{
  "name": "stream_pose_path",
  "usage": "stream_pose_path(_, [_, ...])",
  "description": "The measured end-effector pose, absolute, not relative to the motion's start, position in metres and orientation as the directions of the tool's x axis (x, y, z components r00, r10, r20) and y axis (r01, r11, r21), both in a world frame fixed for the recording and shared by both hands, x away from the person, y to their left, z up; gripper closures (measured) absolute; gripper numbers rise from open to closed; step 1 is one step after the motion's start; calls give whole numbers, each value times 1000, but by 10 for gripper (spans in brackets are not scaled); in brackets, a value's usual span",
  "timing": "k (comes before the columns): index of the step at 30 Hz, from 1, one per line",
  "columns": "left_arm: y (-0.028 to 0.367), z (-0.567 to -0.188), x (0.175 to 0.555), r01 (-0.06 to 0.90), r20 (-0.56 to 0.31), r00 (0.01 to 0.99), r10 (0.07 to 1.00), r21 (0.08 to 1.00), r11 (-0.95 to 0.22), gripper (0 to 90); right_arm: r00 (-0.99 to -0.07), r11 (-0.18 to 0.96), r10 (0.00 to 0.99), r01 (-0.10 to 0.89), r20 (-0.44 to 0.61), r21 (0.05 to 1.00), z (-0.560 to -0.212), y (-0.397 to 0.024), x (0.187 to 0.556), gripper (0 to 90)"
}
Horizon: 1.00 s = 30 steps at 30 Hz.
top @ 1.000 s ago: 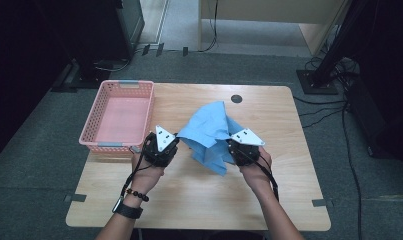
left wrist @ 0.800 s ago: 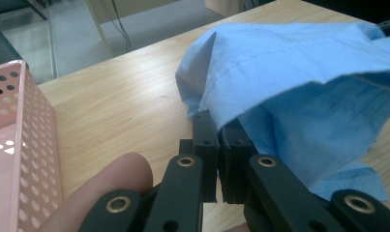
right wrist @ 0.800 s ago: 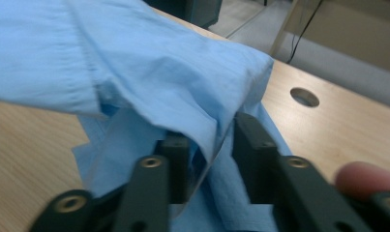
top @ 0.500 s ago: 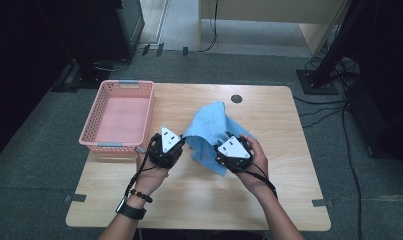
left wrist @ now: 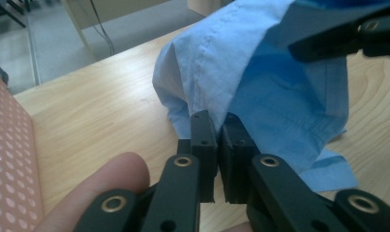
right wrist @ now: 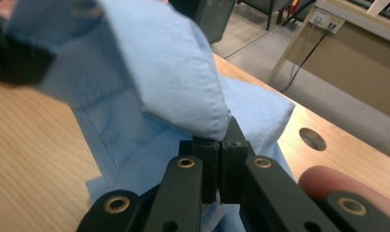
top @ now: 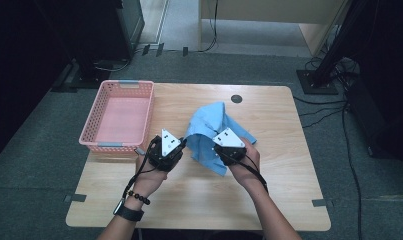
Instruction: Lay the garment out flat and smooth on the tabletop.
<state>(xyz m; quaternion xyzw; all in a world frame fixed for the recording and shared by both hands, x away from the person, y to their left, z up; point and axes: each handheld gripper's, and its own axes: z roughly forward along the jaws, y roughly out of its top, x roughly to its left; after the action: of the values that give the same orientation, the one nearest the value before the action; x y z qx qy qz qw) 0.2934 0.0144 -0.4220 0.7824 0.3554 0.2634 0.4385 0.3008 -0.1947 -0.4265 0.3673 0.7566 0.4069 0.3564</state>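
Both grippers are pinching the crumpled light-blue cloth garment (top: 209, 131) over the middle of the wooden counter (top: 289, 200): the left gripper (left wrist: 216, 126) and the right gripper (right wrist: 220, 140), whose fingers have just been closing, each clamp a fold. This looks like the start of folding or lifting; next probably comes spreading the hands to pull the fabric flat, or carrying it to the empty pink plastic basket (top: 120, 117).

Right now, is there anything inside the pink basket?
No, the pink basket sits bare at the table's left edge, while the blue cloth lies beside it on the wood.

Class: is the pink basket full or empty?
Empty: the pink basket shows only its bare bottom; the blue cloth lies outside on the table.
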Motion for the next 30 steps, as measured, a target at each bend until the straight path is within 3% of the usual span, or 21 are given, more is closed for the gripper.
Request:
stream_pose_path(2, [14, -427, 293, 336, 85, 614, 784, 871, -358, 804, -476, 362, 857, 277, -200, 890, -422, -197, 301, 900])
stream_pose_path(8, [4, -450, 293, 377, 55, 621, 782, 854, -359, 528, -471, 275, 875, 284, -117, 918, -405, -200, 299, 900])
stream_pose_path(17, [-5, -472, 296, 450, -32, 594, 804, 841, -299, 438, -484, 233, 871, 260, -82, 937, -387, -198, 290, 900])
stream_pose_path(20, [-3, -477, 296, 473, -66, 579, 813, 839, -268, 526, -479, 208, 876, 262, -60, 942, -384, -202, 289, 900])
stream_pose_path(26, [9, -475, 303, 500, -144, 572, 807, 842, -204, 804, -484, 176, 875, 280, -20, 944, -380, -211, 287, 900])
stream_pose_path(30, [18, -465, 305, 478, -128, 578, 806, 853, -208, 892, -472, 190, 881, 272, -41, 943, -380, -217, 284, 900])
